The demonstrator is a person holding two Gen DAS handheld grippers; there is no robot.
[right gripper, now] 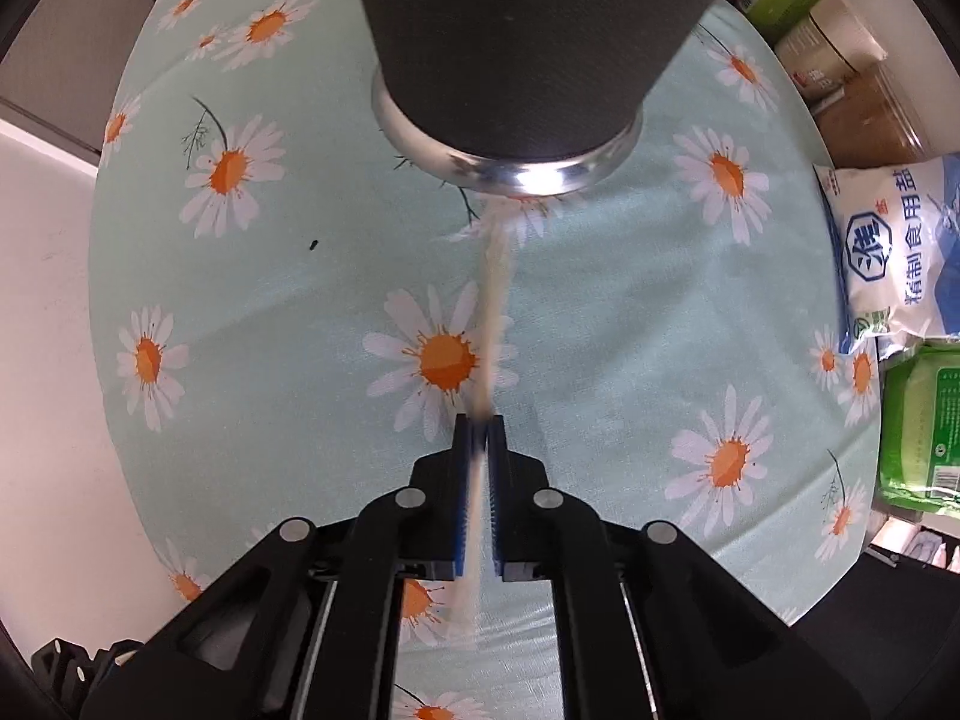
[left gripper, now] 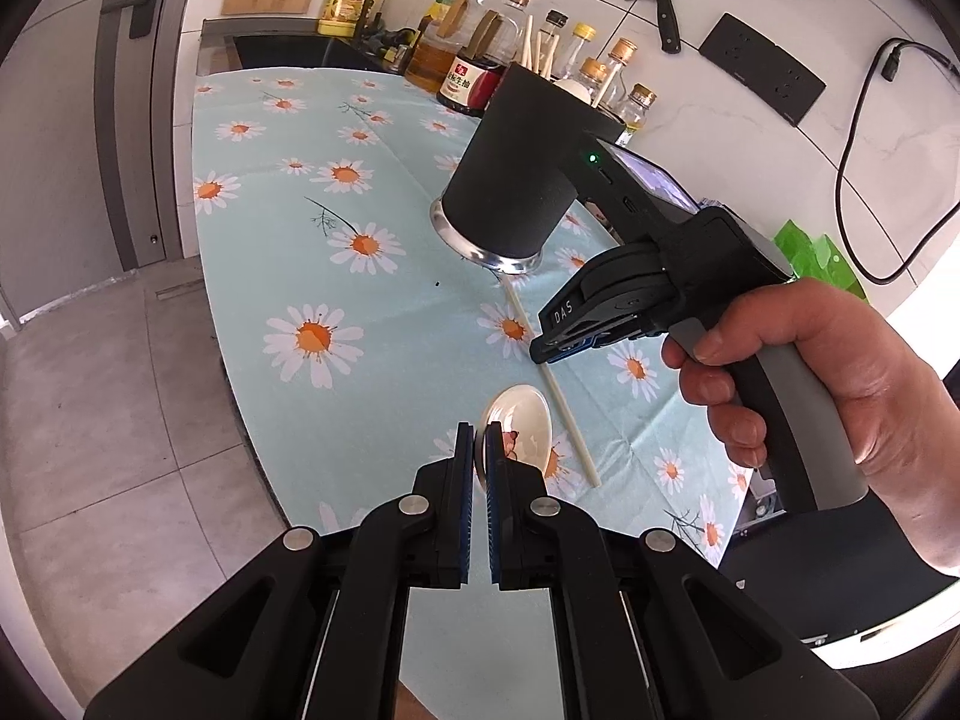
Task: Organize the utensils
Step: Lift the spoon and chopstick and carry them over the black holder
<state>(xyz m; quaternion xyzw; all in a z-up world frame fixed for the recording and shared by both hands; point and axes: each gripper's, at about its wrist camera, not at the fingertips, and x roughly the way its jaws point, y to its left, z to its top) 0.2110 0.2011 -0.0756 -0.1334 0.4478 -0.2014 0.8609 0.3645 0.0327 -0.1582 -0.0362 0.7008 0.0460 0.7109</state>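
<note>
Both grippers clenched: left gripper (left gripper: 478, 441) grips white spoon (left gripper: 516, 432), right gripper (right gripper: 480, 429) pinches chopstick (right gripper: 495, 312). Black holder (right gripper: 510, 60) at 12 o'clock.

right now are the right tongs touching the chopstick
Touching. In the right wrist view the right tongs are shut on the chopstick, both blue pads pressed against it with no gap.

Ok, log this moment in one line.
left gripper: shut on spoon | right gripper: shut on chopstick | holder: upright
</note>
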